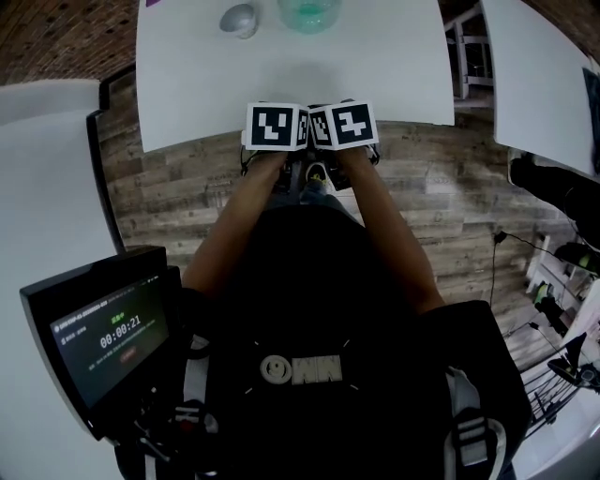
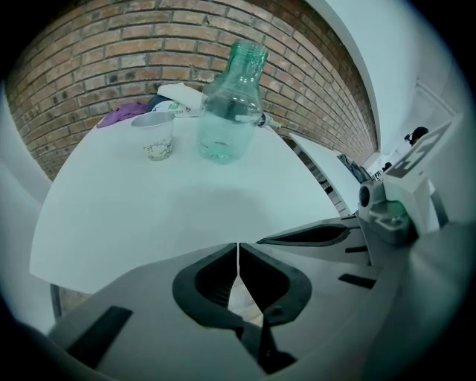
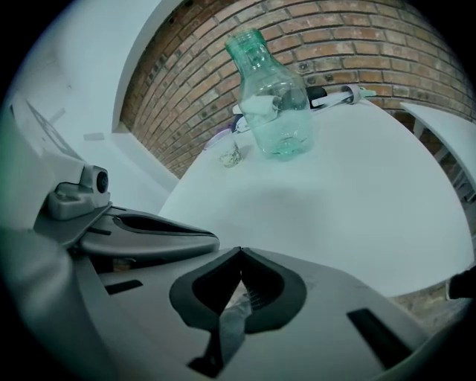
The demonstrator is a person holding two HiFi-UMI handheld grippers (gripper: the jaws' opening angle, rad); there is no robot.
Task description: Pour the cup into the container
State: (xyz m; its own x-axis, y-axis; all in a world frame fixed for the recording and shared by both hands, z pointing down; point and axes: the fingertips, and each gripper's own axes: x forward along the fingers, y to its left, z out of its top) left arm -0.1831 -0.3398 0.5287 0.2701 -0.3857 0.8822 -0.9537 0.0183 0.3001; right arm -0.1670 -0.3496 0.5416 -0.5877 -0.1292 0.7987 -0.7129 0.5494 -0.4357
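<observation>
A small clear plastic cup (image 2: 155, 135) with a little material in its bottom stands upright at the far side of the white table (image 2: 171, 216). Right of it stands a green-tinted clear bottle (image 2: 230, 104), upright with an open neck. In the head view the cup (image 1: 241, 19) and the bottle (image 1: 309, 13) sit at the table's far edge. My left gripper (image 2: 238, 245) is shut and empty. My right gripper (image 3: 239, 253) is also shut and empty. They hang side by side at the table's near edge, well short of both objects, and their marker cubes (image 1: 277, 127) touch.
A purple cloth (image 2: 123, 114) and some white items lie behind the cup against a brick wall (image 2: 89, 67). Other white tables (image 1: 539, 66) stand to the right and left. A screen (image 1: 98, 333) sits low at the left over a wood floor.
</observation>
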